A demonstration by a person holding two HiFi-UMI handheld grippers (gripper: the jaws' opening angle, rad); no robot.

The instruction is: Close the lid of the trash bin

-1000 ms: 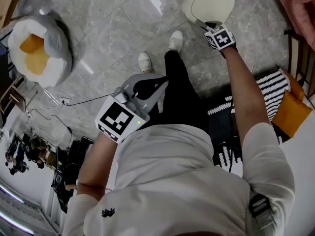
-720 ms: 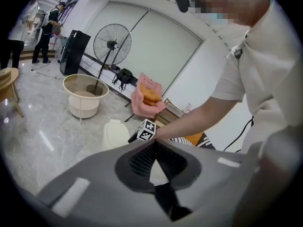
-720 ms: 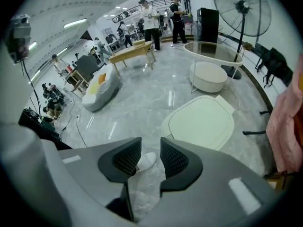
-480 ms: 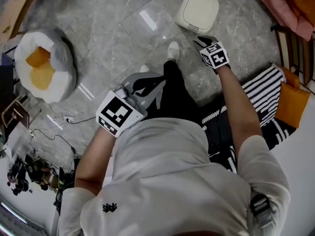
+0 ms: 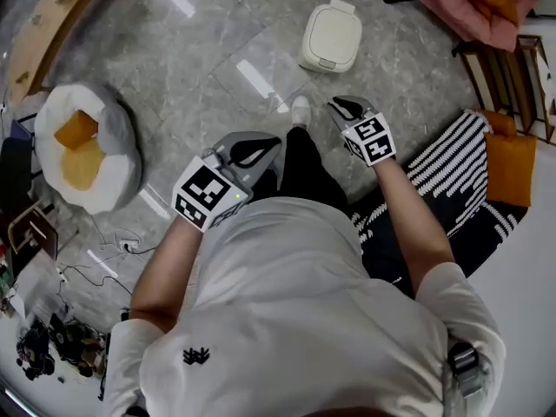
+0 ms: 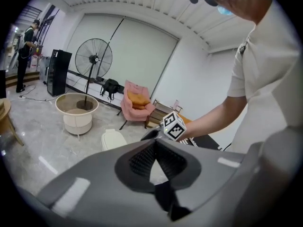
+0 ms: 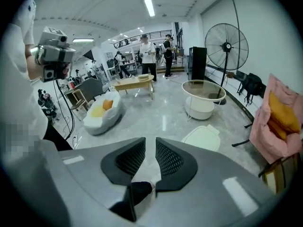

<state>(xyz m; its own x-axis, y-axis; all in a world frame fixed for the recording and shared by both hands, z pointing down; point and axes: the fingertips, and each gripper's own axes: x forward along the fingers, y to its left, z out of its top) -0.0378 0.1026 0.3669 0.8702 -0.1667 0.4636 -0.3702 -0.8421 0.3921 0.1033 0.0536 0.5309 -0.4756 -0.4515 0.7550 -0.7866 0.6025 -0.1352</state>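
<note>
Bin, location: the trash bin (image 5: 331, 38) stands on the grey stone floor ahead of my feet, well apart from both my grippers. In the right gripper view it sits low and right of my jaws (image 7: 204, 138).
Lid, state: it lies flat on the body, so the closing looks done. The seam is too small here to tell whether any catch has seated.
Handling, judged: small cream plastic shell, so probably light, stiff and smooth-skinned. It would likely skid on the polished floor under a sideways shove.
Where to take it: I would not pinch it. A flat press down on the lid top, near the edge opposite the hinge tab, should keep the force vertical.
Right gripper (image 5: 347, 107): jaws a narrow slot apart, nothing between them, and they have just been closing from wide.
Left gripper (image 5: 261, 148): tips pressed together, nothing pinched, held in front of my torso.
Change, right gripper: a second ago it was down at the near edge of the lid. Now it is up by my body, clear of the bin.
Change, head view: the bin shows smaller and farther up the picture, and more floor and the striped rug (image 5: 452, 159) are in sight.
Change, lid: flat then and flat now.
</note>
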